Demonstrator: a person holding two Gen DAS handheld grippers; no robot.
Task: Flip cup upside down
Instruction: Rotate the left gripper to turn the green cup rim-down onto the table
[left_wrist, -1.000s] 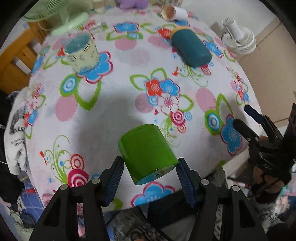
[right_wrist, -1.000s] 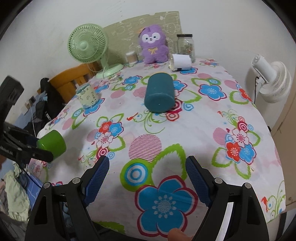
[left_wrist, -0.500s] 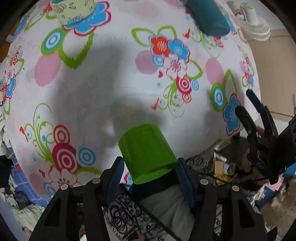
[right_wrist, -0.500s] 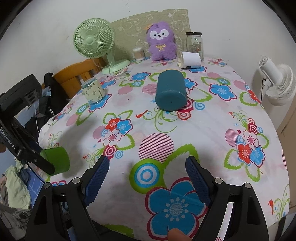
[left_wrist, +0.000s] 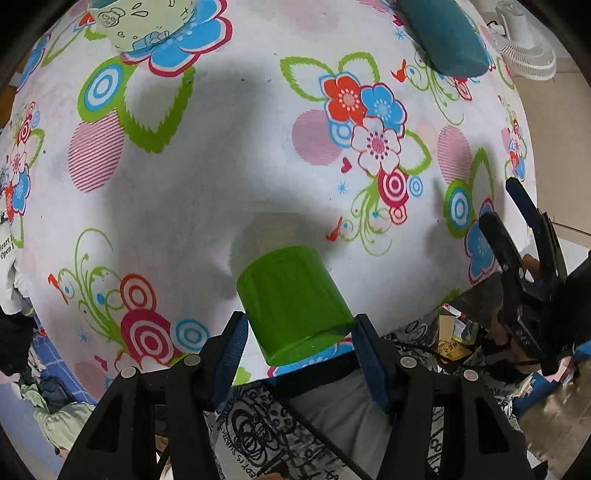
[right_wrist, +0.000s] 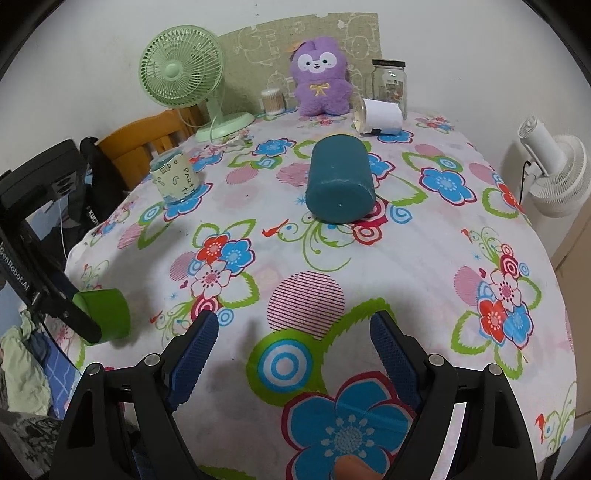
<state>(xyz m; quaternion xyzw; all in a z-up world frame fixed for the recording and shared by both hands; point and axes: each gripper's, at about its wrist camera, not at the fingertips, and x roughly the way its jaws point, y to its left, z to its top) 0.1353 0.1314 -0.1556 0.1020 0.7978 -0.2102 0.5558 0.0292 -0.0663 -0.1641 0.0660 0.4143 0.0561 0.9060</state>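
Observation:
My left gripper (left_wrist: 299, 341) is shut on a green cup (left_wrist: 291, 301) and holds it just above the near-left corner of the flowered table (left_wrist: 221, 177). The cup's closed base points down toward the cloth and its mouth is turned toward the camera and hidden. It also shows in the right wrist view (right_wrist: 105, 314) at the table's left edge, held by the left gripper (right_wrist: 74, 314). My right gripper (right_wrist: 291, 354) is open and empty over the table's near edge; it also shows in the left wrist view (left_wrist: 517, 229).
A teal cylinder (right_wrist: 340, 182) lies on its side mid-table. A patterned mug (right_wrist: 175, 181) stands at left. A green fan (right_wrist: 184, 77), purple plush (right_wrist: 319, 81), glass jar (right_wrist: 389, 83) and white roll (right_wrist: 380, 116) line the back. A white fan (right_wrist: 554, 173) stands off right.
My left gripper has tipped forward and down with the green cup, turning its base toward the cloth and bringing it lower over the table corner. The right gripper has hardly moved.

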